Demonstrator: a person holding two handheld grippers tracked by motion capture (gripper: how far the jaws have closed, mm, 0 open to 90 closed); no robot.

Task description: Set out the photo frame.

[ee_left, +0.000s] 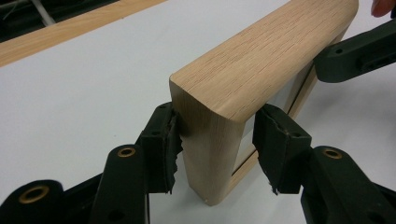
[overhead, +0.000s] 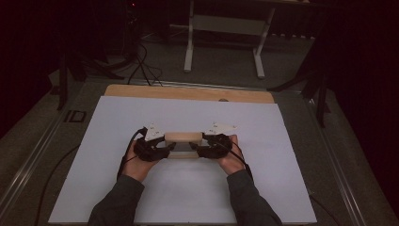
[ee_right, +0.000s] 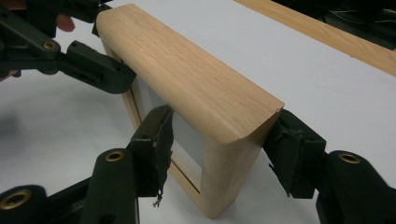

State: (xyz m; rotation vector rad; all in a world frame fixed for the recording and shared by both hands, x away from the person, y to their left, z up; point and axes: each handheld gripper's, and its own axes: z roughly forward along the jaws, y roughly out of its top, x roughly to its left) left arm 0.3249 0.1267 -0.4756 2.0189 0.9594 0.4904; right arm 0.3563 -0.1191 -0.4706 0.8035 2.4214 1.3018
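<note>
Both forearms reach in from the near edge, hands angled inward. Left claw [overhead: 162, 151] and right claw [overhead: 201, 149] each clamp an end of the upright wooden frame [overhead: 183, 139] standing mid-worktop [overhead: 117, 122].

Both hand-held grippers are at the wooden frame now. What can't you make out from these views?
- Wooden frame: its underside is hidden against the white table sheet in both gripper views.
- Left hand-held gripper: whether its pads press the wood; jaw edges obscure contact.
- Right hand-held gripper: same doubt.
- High view: frame too small, too dim.
</note>
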